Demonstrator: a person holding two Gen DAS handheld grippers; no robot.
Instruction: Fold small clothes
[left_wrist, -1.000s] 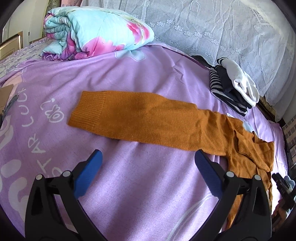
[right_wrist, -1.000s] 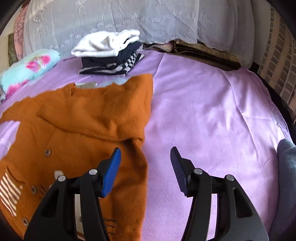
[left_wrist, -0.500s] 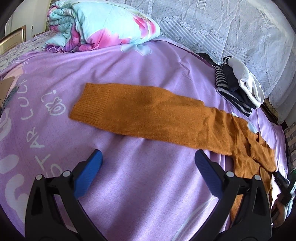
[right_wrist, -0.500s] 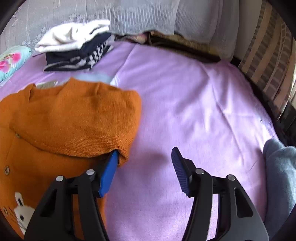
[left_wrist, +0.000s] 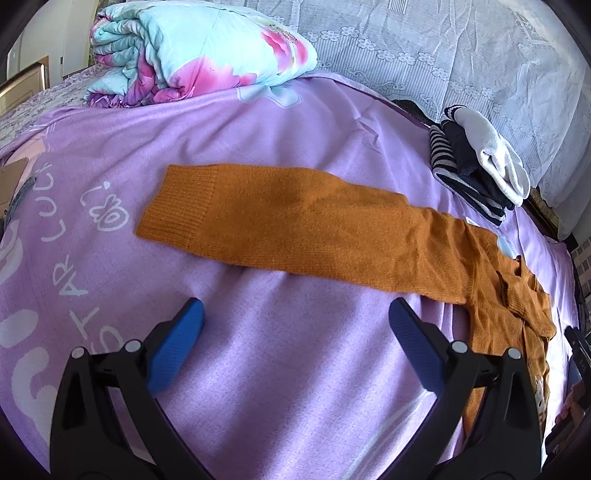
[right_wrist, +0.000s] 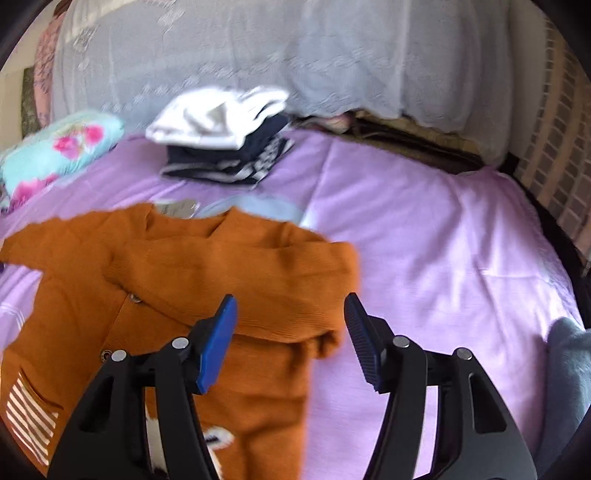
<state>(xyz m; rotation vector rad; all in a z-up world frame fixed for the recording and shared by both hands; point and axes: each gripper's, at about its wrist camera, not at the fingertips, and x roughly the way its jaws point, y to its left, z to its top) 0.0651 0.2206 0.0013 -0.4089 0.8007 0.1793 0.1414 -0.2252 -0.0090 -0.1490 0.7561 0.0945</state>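
One orange cardigan (left_wrist: 317, 229) on the bed, one folded stack (right_wrist: 225, 136), two tools (both agape, empty-handed)

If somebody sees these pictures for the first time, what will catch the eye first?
The orange knitted cardigan on the purple bedsheet, with one long sleeve stretched flat ahead of the open left gripper. Beyond it, a stack of folded clothes with a white garment on top, and a rolled floral quilt by the headboard.

Orange knitted child's cardigan (right_wrist: 207, 280): flat on the purple bedsheet, buttoned front up; one sleeve (left_wrist: 295, 225) stretched straight out sideways, ribbed cuff at its end; other sleeve folded across the chest.

Stack of folded small clothes (left_wrist: 476, 166): white, dark, striped; beyond the cardigan.
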